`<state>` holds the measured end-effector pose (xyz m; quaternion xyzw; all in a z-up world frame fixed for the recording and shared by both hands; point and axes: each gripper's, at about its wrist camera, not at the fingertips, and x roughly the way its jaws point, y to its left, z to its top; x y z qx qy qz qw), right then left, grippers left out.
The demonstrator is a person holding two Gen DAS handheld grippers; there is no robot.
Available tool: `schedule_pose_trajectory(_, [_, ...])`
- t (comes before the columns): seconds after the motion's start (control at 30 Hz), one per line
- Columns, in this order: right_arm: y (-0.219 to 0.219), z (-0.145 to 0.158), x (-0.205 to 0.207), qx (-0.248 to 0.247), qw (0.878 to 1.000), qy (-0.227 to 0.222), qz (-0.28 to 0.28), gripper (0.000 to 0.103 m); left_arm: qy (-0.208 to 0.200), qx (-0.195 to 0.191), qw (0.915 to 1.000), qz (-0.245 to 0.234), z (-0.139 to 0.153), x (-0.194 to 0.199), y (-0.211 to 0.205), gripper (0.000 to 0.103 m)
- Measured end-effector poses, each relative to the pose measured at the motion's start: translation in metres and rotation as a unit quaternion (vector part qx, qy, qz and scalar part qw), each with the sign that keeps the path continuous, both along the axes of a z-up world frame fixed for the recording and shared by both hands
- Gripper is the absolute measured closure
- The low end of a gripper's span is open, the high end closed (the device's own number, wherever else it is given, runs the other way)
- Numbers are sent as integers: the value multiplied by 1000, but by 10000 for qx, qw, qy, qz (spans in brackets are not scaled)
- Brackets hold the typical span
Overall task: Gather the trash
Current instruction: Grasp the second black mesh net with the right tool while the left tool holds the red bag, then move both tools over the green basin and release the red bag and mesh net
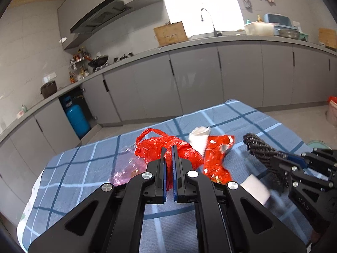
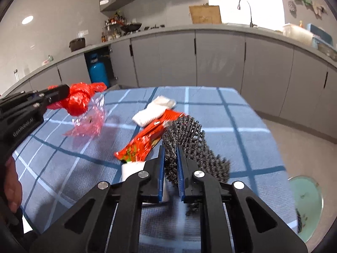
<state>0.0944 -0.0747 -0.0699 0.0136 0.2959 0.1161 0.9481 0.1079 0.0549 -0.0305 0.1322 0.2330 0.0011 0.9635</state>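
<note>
On the blue checked tablecloth lies the trash. My left gripper is shut on a crumpled red plastic bag, and the right wrist view shows the bag lifted at the tip of that gripper. My right gripper is shut on a black mesh netting, seen from the left as a dark roll. Between the two lie a red snack wrapper, a crumpled white tissue and pink clear film. A white paper piece sits just left of my right fingers.
A pale green round container stands on the floor right of the table. Grey kitchen cabinets run behind, with a blue gas cylinder in an open bay. A hand holds the left gripper at the left edge.
</note>
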Motion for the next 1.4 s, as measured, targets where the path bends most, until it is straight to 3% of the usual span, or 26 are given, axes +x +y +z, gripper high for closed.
schedule_pose_trajectory(0.37, [-58, 26, -13, 143, 9979, -296, -559, 91, -153, 74, 9981, -586, 10, -7, -52, 98])
schedule_pose_trajectory(0.7, [-100, 27, -24, 97, 9944, -365, -991, 91, -204, 180, 9934, -1116, 6, -9, -97, 98])
schedule_pose_trajectory(1.13, [-180, 15, -44, 59, 9823, -279, -1853, 90, -254, 86, 9772, -2108, 3, -24, -172, 98])
schedule_pose_trajectory(1.4, [-225, -4, -54, 199, 9738, -122, -2262, 90, -46, 100, 9655, -2603, -17, -31, -211, 98])
